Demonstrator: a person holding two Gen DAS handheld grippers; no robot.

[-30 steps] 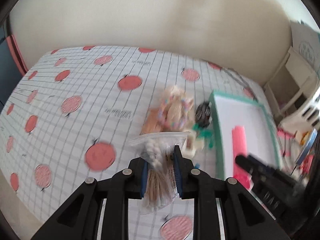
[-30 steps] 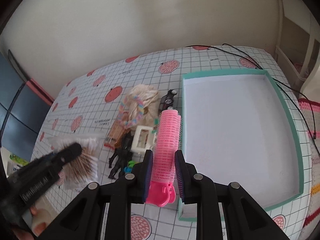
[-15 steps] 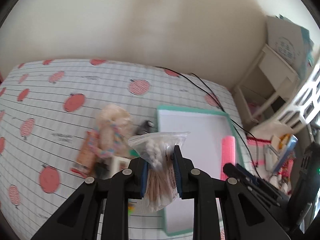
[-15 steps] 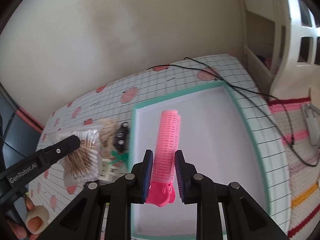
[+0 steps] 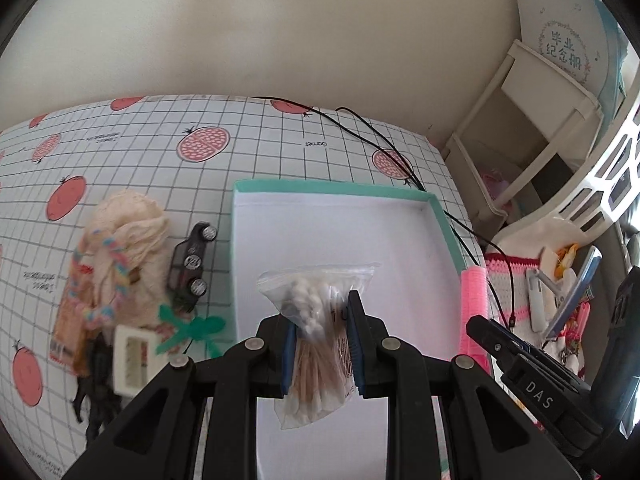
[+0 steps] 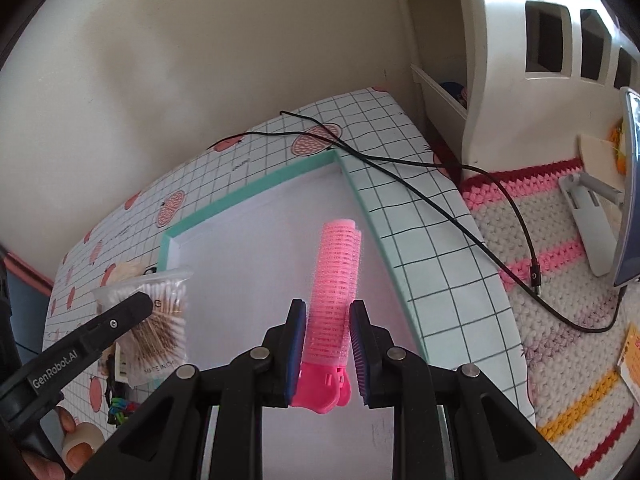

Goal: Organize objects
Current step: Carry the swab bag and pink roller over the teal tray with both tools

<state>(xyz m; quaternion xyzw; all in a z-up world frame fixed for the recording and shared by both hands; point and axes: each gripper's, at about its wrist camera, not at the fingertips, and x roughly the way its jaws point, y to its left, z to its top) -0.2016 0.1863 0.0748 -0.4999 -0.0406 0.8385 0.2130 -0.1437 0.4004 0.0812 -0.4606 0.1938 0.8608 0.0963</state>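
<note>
My left gripper [image 5: 322, 326] is shut on a clear zip bag of cotton swabs [image 5: 316, 320], held over the near part of a shallow white box with a teal rim [image 5: 332, 190]. The right gripper [image 6: 328, 334] is shut on a pink hair roller clip [image 6: 336, 292], which hangs above the box floor [image 6: 256, 280] near its right wall. In the left wrist view the roller [image 5: 474, 308] and right gripper [image 5: 520, 376] sit at the box's right side. In the right wrist view the swab bag [image 6: 156, 320] and left gripper [image 6: 108, 328] are at left.
Left of the box lie a dark toy car [image 5: 190, 256], a cream plush with a pastel bracelet [image 5: 128, 248], a green bow [image 5: 192, 330], a white frame [image 5: 134, 358] and a black figure [image 5: 96, 396]. A black cable [image 6: 440, 208] crosses the checked tablecloth. A white shelf [image 5: 532, 128] stands right.
Both grippers have moved right, from over the loose pile to over the box. The swab bag and the pink roller stay gripped and now hang above the box floor.
</note>
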